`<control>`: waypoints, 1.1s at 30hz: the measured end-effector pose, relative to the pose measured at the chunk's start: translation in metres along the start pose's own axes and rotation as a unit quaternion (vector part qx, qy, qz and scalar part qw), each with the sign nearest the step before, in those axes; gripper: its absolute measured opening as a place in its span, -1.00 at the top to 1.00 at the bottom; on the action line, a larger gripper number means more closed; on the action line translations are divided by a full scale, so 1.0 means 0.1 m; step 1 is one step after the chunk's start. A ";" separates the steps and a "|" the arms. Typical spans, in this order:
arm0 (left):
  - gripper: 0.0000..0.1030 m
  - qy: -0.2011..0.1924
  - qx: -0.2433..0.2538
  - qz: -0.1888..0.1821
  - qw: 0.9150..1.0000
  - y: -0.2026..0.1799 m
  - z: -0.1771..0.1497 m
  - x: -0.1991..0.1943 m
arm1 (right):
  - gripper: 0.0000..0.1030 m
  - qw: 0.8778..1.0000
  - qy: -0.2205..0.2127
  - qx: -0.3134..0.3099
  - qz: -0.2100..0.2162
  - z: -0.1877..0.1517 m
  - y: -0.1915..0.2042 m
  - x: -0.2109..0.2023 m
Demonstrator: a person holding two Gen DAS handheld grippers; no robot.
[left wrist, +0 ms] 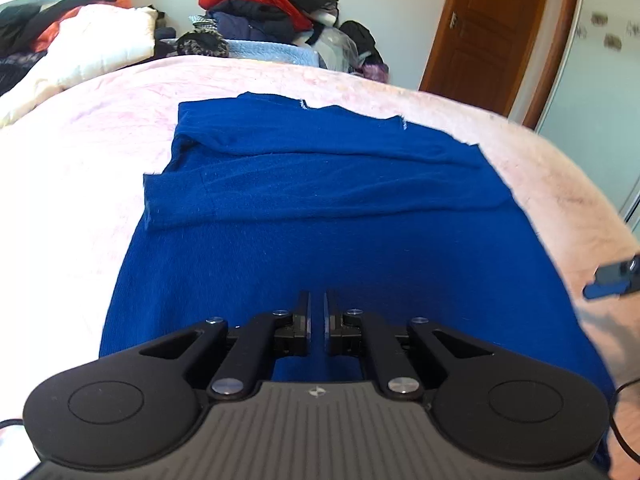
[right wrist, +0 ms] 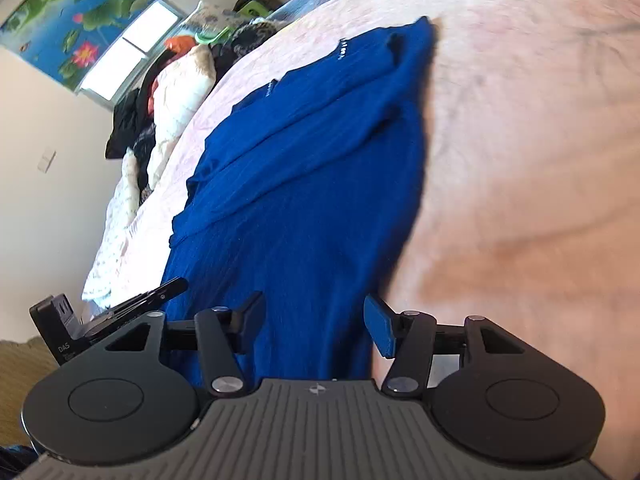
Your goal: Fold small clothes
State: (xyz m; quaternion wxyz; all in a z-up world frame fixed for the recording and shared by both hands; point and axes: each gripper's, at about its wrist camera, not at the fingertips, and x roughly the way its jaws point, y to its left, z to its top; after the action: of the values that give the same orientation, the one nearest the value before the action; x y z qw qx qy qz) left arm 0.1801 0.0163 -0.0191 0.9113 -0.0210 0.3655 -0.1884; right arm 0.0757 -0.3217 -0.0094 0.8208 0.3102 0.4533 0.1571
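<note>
A blue long-sleeved top [left wrist: 320,208] lies flat on a pink bed cover [left wrist: 100,128], both sleeves folded across its upper part. My left gripper [left wrist: 316,300] hovers over the top's near hem, its jaws almost closed with a thin gap and nothing between them. My right gripper [right wrist: 314,312] is open, over the top's [right wrist: 304,168] near right edge, holding nothing. The right gripper's tip shows at the right edge of the left wrist view [left wrist: 612,276]. The left gripper shows at the lower left of the right wrist view [right wrist: 120,308].
A heap of clothes [left wrist: 264,12] stands past the bed's far side. A pale quilt with dark garments [left wrist: 80,44] lies at the far left. A brown door [left wrist: 492,32] is at the right. The pink cover [right wrist: 520,160] stretches right of the top.
</note>
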 end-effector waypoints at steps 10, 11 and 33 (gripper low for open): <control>0.87 0.027 -0.072 0.003 0.997 0.03 -0.39 -0.29 | 0.97 0.995 0.046 0.085 0.040 -0.43 -0.35 0.22; 0.87 0.032 -0.076 0.001 0.997 0.05 -0.42 -0.30 | 0.97 0.995 0.040 0.087 0.038 -0.45 -0.34 0.20; 0.86 0.039 -0.136 0.013 0.990 0.50 -0.61 -0.77 | -0.05 0.989 0.014 0.137 0.055 -0.86 -0.35 -0.23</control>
State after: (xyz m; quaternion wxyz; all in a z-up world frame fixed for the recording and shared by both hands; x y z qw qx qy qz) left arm 0.1045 0.0959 -0.0218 0.8875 -0.1323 0.4231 -0.1262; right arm -0.0097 -0.3293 -0.0513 0.7543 0.4420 0.4642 0.1422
